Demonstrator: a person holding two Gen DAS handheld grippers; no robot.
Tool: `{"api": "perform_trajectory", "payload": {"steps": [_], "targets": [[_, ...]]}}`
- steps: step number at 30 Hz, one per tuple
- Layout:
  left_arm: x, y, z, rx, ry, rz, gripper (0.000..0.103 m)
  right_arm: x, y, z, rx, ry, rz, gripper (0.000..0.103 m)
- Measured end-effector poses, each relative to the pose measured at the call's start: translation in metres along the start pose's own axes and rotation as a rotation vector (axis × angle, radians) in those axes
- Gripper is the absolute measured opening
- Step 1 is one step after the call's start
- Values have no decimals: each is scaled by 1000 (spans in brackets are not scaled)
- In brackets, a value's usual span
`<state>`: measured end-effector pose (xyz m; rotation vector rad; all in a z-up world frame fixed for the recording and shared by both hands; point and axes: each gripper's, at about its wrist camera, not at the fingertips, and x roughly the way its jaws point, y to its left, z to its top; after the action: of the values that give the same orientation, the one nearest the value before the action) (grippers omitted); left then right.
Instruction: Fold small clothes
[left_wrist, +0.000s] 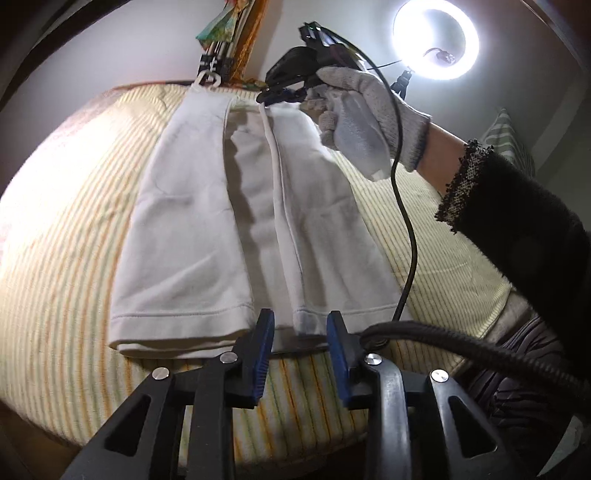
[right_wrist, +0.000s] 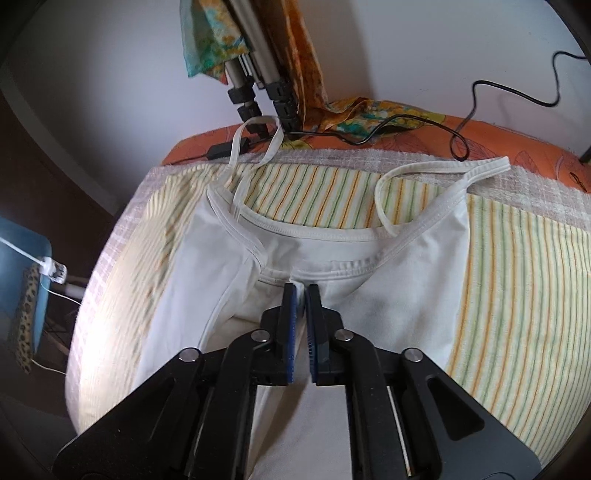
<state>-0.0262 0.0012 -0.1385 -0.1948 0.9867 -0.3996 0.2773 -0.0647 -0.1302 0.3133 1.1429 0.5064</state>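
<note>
A white strappy top lies flat on a striped cloth, with one side folded in over the middle. My left gripper stands open at the hem; the folded flap's hem corner lies between its blue pads and they do not press it. In the right wrist view the top shows its neckline and two thin straps. My right gripper rests at the neckline with a narrow gap between its jaws and a bit of the fold between the tips. Seen from the left wrist, the right gripper is held by a gloved hand.
A black cable hangs from the right gripper across the cloth's right side. A lit ring light stands behind. Tripod legs, patterned fabric and cables lie on the orange cover at the far edge. The cloth drops off at the left.
</note>
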Motion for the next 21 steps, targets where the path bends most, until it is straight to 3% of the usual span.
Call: {"api": "perform_trajectory", "payload": {"steps": [5, 9, 12, 16, 19, 21], "targets": [[-20, 2, -2, 50, -27, 23, 30, -61, -3, -7, 9, -61, 28, 19], [-32, 5, -1, 96, -40, 72, 31, -112, -2, -35, 6, -79, 42, 19], [-42, 11, -3, 141, -34, 114, 32, -145, -3, -74, 5, -61, 60, 20], [-49, 23, -3, 237, -30, 239, 32, -170, -1, -143, -6, -1, 47, 24], [-49, 43, 3, 196, -27, 268, 32, -173, 3, -192, -12, 56, 55, 30], [-47, 60, 8, 100, -12, 222, 36, -168, 1, -217, 3, 93, 83, 37]]}}
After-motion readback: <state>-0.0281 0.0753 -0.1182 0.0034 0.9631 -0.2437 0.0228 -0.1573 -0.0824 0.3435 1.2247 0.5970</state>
